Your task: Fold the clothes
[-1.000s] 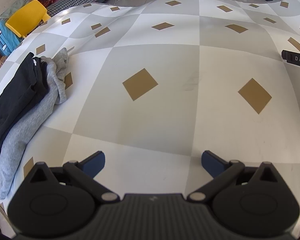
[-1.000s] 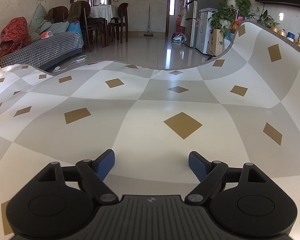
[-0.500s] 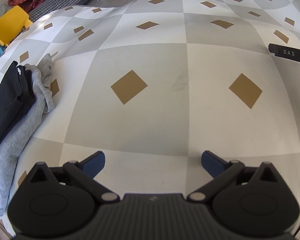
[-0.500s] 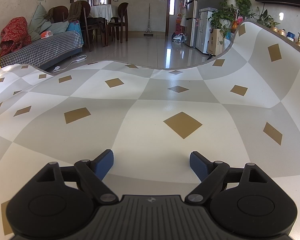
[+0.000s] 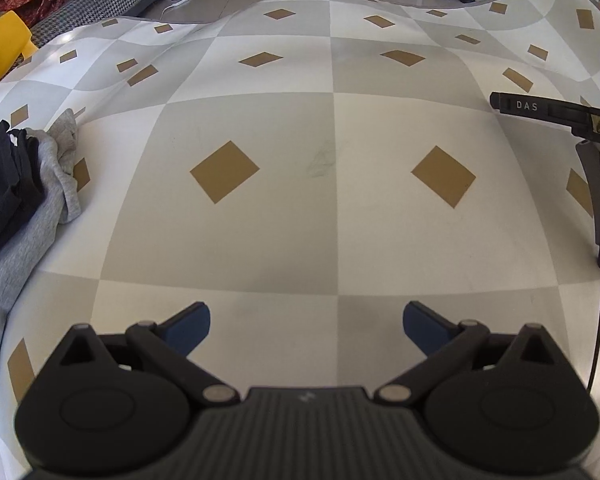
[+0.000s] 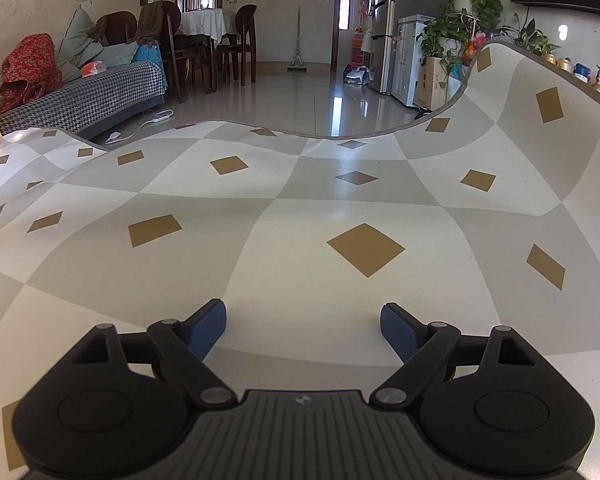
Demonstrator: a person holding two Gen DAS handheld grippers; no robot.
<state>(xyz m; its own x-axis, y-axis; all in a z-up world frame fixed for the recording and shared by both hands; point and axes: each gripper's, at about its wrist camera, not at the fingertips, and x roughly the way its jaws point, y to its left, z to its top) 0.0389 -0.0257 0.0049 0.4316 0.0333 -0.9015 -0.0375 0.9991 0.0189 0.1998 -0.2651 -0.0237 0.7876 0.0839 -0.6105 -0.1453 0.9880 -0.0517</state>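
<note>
Left tool: jaws spread wide, nothing between the blue pads. It is held over the surface, which carries a checkered covering of white and grey squares with tan diamonds.

Right tool: jaws likewise spread apart and empty, blue pads close above the same covering. In the left wrist view the right tool shows at the right edge as a black part marked "DAS", well apart from the left tool.

Clothes: a grey garment lies bunched at the left edge of the surface, with a black garment on top of it. Both are well to the left of the left tool and touched by neither tool. They look loosely folded, though the fisheye edge distorts them and the fold cannot be confirmed. The clothes do not appear in the right wrist view.

Surroundings: beyond the far edge of the surface lies a glossy tiled floor. A sofa with a houndstooth cover stands to the left, with a red cloth heaped on it. A yellow chair stands beside the surface's left corner. A dining table with dark chairs stands further back, and potted plants to the right.
</note>
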